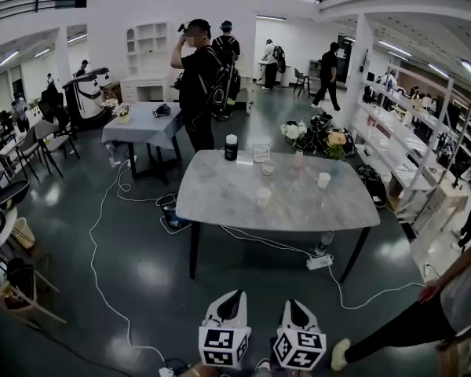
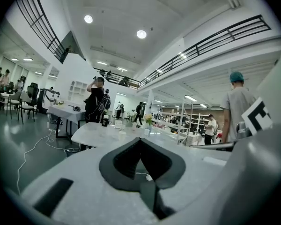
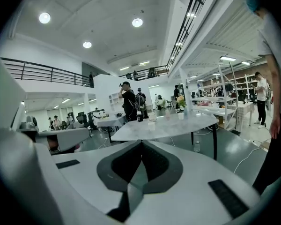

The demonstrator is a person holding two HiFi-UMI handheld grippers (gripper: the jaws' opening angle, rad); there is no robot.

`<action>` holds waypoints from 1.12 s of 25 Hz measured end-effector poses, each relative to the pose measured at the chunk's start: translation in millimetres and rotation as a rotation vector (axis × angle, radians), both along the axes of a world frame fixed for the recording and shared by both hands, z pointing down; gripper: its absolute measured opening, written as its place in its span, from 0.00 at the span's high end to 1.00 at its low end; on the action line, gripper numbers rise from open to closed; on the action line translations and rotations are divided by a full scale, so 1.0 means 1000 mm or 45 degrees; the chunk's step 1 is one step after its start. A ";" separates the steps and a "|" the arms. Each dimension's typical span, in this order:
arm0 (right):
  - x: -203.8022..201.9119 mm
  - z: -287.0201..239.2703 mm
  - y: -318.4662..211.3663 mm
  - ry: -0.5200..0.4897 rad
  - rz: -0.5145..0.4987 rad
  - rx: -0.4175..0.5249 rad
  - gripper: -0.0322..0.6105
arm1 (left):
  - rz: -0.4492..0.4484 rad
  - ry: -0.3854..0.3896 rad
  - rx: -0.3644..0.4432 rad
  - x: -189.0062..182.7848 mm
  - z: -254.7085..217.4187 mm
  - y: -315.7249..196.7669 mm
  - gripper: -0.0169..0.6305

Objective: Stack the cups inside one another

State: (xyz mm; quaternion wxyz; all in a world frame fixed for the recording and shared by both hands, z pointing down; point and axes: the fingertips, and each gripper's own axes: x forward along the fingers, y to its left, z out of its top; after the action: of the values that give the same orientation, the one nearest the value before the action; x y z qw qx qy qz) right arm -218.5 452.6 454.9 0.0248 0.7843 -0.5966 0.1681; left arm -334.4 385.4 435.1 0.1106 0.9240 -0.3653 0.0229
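Left gripper (image 1: 235, 294) and right gripper (image 1: 292, 303) both closed, nothing between jaws. Cups (image 1: 264, 197) stand apart, unstacked, on the grey table (image 1: 212, 204), well ahead of both grippers.

Left gripper (image 1: 237, 297): jaws together, nothing between them, roughly level. Right gripper (image 1: 292, 305): jaws together, empty, just beside it.
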 end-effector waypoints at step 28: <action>0.107 -0.005 -0.138 -0.017 -0.129 0.003 0.94 | -0.090 -0.062 0.000 0.103 0.002 -0.122 0.98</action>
State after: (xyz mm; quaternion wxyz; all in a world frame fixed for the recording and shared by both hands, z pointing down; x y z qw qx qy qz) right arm -111.4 314.7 449.9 0.0284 0.7520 -0.6360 0.1711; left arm -231.8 263.2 437.4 0.1026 0.9096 -0.4005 0.0415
